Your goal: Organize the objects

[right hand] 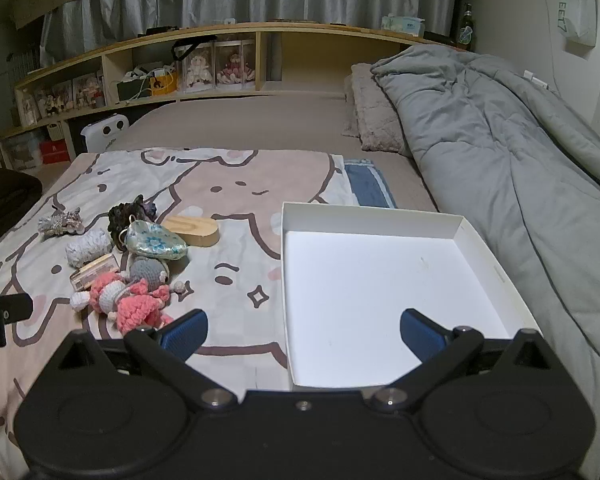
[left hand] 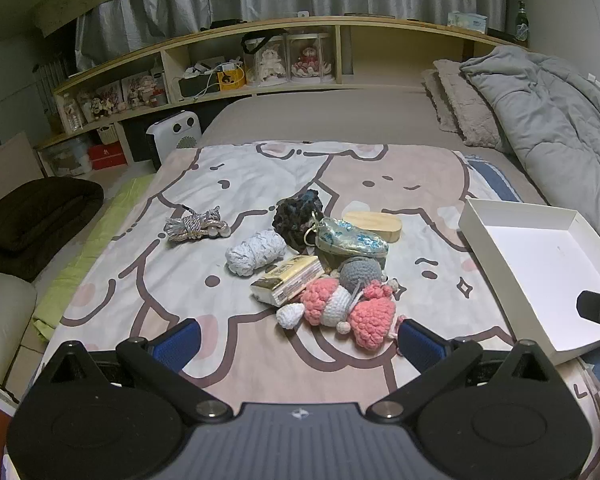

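Both tongs stand wide open and empty. The left gripper (left hand: 298, 338) hangs just short of the pile (left hand: 320, 264), whose pink crochet doll (left hand: 340, 312) lies nearest, straight ahead between the fingers, long axis running crosswise. The right gripper (right hand: 304, 332) hovers over the near edge of the white tray (right hand: 480, 240), which holds nothing; the pile sits ahead to its left. The left is nearer. Overlaps hide the lower items.

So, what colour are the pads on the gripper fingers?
Blue pads; the right wrist view shows them best.

Dim, greenish indoor light; sharp centre, fisheye-bent, vignetted edges
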A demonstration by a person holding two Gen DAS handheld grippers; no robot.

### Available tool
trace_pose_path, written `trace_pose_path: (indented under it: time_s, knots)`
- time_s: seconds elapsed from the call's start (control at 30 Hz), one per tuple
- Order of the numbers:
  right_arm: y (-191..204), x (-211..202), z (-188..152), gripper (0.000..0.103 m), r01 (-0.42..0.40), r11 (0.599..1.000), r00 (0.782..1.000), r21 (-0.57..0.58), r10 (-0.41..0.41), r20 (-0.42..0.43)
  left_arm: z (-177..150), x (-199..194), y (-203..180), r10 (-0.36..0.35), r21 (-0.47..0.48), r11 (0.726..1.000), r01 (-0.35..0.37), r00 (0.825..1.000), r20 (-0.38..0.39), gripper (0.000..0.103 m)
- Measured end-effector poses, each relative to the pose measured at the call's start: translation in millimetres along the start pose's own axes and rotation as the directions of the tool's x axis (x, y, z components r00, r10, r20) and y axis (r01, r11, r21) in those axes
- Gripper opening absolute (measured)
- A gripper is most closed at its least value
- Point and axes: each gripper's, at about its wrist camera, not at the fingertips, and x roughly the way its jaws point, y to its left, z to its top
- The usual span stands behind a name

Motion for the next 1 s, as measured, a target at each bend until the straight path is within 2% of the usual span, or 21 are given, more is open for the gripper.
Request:
trace_pose_path:
  time_s: [1.0]
  knots:
    - [0.8,0.9,-1.3,0.103,0.002,1.0,1.0,-0.003,-0.002,-0.008,0.4,1.2,-0.6,-0.003,-0.001,1.0,0.003,1.0,-0.003,0.103]
